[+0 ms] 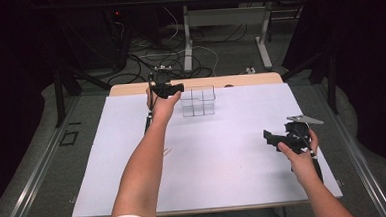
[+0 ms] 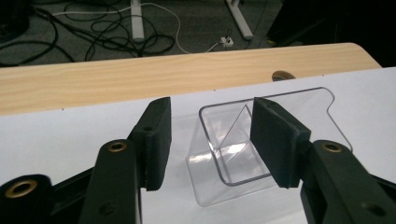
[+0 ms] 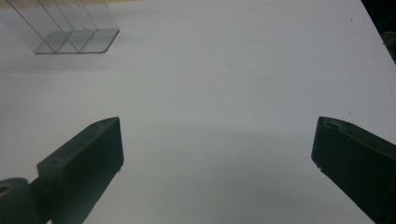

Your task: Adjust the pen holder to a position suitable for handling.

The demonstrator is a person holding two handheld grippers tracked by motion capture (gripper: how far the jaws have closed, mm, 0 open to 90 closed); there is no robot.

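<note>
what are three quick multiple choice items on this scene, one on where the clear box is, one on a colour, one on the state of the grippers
1. Where does the clear box stand?
A. near the far edge of the table
B. at the near edge, by the person
C. on the floor

2. What colour is the sheet covering the table?
A. red
B. white
C. green

3. How do the jaws of the left gripper stand?
A. shut tight with nothing between
B. clamped on a cable
C. open, the box's corner showing between them

Answers:
1 A, the high view shows it by the far wooden edge.
2 B, it looks plain white in all views.
3 C, a wide gap shows in the left gripper view; the right gripper is open too.
</note>
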